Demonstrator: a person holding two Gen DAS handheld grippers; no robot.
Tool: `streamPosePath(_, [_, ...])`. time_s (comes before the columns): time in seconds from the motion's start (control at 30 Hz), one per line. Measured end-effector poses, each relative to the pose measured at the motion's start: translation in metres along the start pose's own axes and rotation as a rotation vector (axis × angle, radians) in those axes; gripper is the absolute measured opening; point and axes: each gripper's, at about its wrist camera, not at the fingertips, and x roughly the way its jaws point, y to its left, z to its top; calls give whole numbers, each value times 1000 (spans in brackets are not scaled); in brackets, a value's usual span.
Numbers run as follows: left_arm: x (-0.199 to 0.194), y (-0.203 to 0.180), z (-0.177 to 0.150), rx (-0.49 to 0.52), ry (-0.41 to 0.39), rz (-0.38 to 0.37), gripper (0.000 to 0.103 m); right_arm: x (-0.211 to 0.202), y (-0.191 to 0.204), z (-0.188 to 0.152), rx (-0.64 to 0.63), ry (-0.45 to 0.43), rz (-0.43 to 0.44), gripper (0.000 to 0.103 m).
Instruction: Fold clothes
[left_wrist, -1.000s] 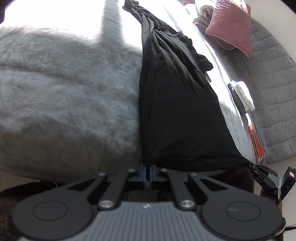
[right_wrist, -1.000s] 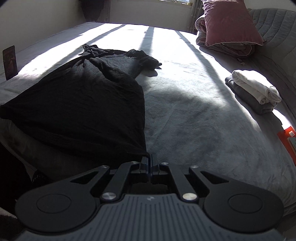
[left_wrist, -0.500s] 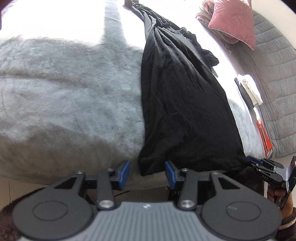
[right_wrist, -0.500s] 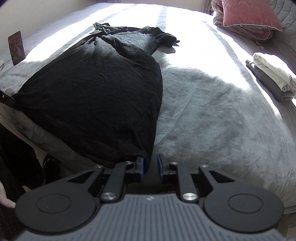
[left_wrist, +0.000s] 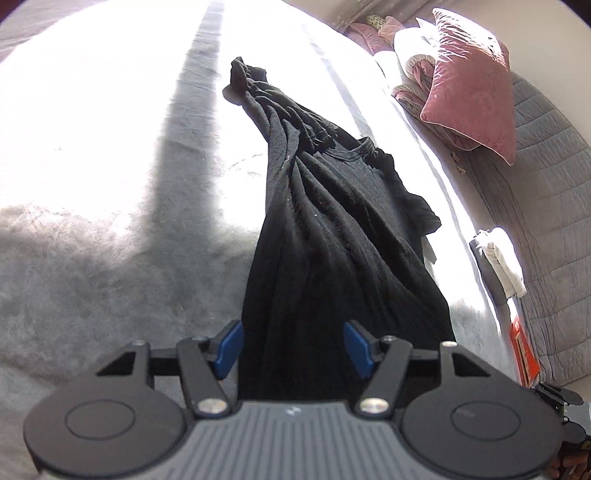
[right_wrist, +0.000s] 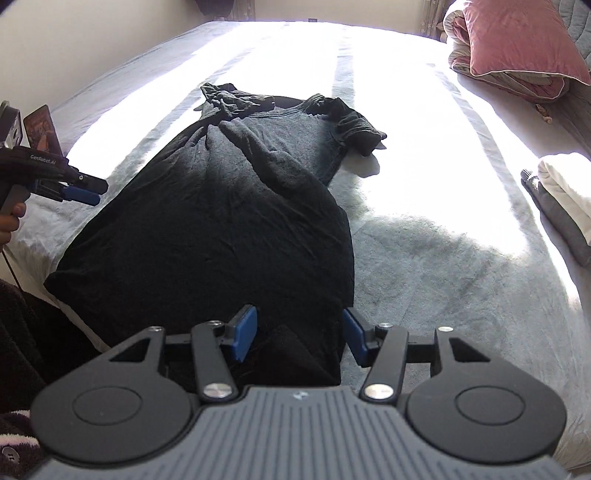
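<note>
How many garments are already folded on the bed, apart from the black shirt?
2, stacked at the bed's right edge: a white folded garment on top of a grey folded garment. The black shirt lies unfolded mid-bed. More may be hidden in the stack.

A black shirt lies lengthwise on a grey bed, its far end bunched in hard sunlight. The left gripper hangs above the near hem, its jaws having just opened; the blue pads flank the cloth without pressing it. To the right, a pink pillow rests by a quilted headboard, with folded clothes nearer.
</note>
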Motion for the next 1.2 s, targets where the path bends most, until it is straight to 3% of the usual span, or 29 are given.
streamPosePath(0.17, [22,-1,26,-25,-72,42,63,-7,1,9,-53,92,-79,56])
streamPosePath(0.33, [40,-2,38,49,-211,126,63,-15,-4,29,-38,105,-115,56])
streamPosePath(0.43, [46,2,47,86,-255,187,63,-7,0,54,-7,59,-69,56])
streamPosePath(0.63, [39,21,63,75,-337,269,64,52,18,101,43,12,37,56])
streamPosePath(0.8, [31,35,70,62,-367,323,82,105,35,135,99,4,143,56])
streamPosePath(0.93, [22,46,76,10,-365,339,83,145,50,163,142,-15,212,56])
streamPosePath(1.07, [12,50,96,-42,-295,336,83,182,65,192,195,-48,269,56])
streamPosePath(1.2, [3,46,108,7,-364,328,84,214,68,213,298,-75,321,56])
